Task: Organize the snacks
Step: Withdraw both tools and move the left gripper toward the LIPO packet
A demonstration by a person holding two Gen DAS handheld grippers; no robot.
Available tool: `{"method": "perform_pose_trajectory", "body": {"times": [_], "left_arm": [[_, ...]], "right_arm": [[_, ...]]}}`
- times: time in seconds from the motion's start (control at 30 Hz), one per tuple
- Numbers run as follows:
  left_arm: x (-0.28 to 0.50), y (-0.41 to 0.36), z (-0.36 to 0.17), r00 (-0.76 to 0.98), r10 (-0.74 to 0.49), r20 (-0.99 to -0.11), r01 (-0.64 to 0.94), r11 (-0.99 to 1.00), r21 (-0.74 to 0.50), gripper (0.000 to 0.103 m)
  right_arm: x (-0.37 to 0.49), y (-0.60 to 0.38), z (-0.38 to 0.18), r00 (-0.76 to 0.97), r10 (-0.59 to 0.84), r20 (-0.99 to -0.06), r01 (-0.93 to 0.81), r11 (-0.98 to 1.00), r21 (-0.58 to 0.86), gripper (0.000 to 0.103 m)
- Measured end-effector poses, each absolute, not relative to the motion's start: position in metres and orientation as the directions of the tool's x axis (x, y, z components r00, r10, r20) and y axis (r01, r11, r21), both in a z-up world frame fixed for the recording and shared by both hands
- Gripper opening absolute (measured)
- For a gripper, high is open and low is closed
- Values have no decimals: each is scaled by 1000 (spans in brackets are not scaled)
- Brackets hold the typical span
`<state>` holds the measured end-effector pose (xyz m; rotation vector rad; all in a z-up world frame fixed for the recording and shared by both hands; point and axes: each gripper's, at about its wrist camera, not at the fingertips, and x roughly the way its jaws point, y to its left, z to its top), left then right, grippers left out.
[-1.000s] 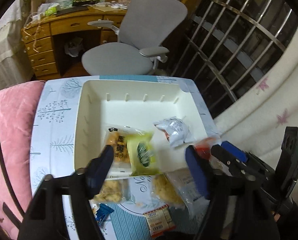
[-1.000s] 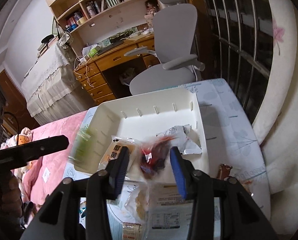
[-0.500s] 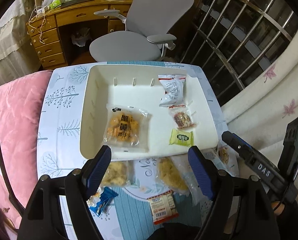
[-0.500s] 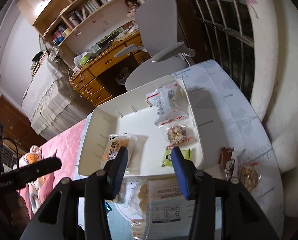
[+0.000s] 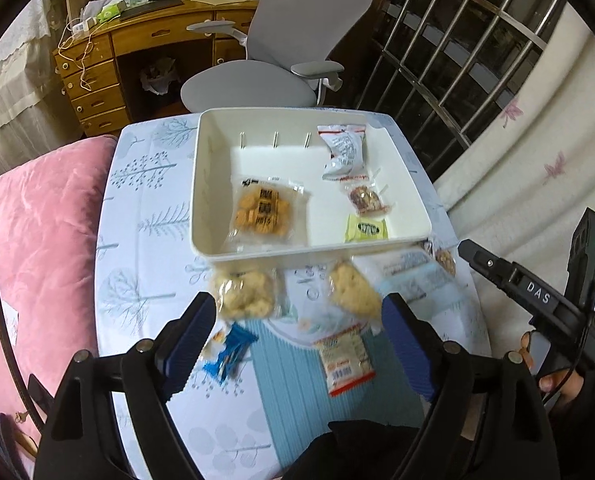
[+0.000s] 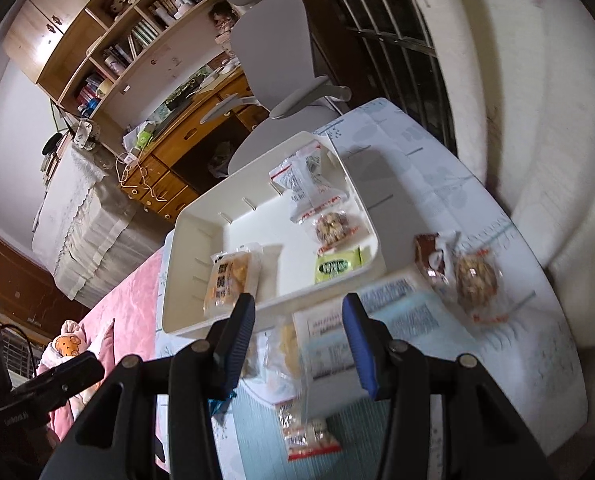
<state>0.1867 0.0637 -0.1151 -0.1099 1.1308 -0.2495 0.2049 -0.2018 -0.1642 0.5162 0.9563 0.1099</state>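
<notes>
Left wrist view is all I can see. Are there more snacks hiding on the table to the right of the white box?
Observer: Yes, a brown packet lies on the table, right of the white box.
Operator: Anything else there?
Observer: A clear packet of nuts, right next to the brown one.
Operator: Are the right tongs holding a snack?
Observer: No, the right tongs are open and empty.

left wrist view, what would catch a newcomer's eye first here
The white tray in the middle of the tree-print table draws the eye, with four snack packets inside, the biggest an orange biscuit pack. Nearer, loose snacks lie in front of the tray, framed by the open blue fingers of the left tool.
</notes>
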Motion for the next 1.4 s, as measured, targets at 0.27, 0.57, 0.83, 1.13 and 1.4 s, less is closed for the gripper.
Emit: {"method": "perform_pose_trajectory", "body": {"times": [0.27,0.57,0.83,1.13,1.4], "left_arm": [[136,82,-126,363,-265,-894,157,962,-221,85],[97,88,-148,294,-271,-917,161,959,-232,85],[86,76,-160,245,-249,-937,153,964,-217,87],[102,45,-167,222,-236,-946,89,971,-221,92],[117,7,-190,171,-182,-968,-7,983,-186,93]], "right_arm": [[156,-191,-162,589,261,-765,173,884,435,49],[109,-181,-173,564,213,-798,189,907,376,49],[97,-177,-179,535,164,-829,155,945,287,49],[123,-182,-180,501,130,-856,-5,989,148,49],[146,-189,-190,453,141,-880,-199,978,54,50]]}}
